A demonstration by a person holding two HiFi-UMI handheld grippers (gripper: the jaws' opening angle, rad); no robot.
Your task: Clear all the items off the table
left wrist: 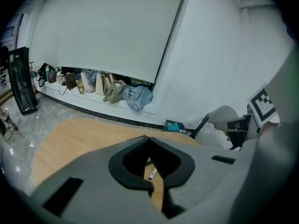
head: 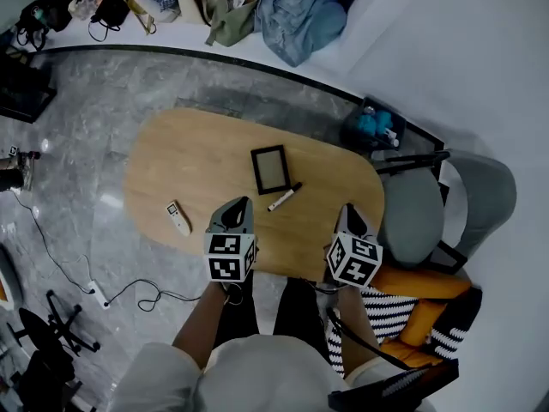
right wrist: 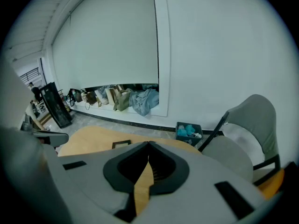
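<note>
At the frame's centre, the oval wooden bench point(head: 171, 157) is uncleared: a flat black picture frame point(head: 270, 168), a white, black-capped marker point(head: 284, 197) and a slim white remote point(head: 178, 217) all lie on it. The left gripper point(head: 237, 206) and right gripper point(head: 350, 215) hover low, fingers point(left wrist: 117, 166) pressed together, empty.

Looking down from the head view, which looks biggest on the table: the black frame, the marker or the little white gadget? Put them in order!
1. Black frame: clearly the biggest.
2 and 3. Marker and white gadget: about equally long, with the gadget a bit wider. Too close to rank.
</note>
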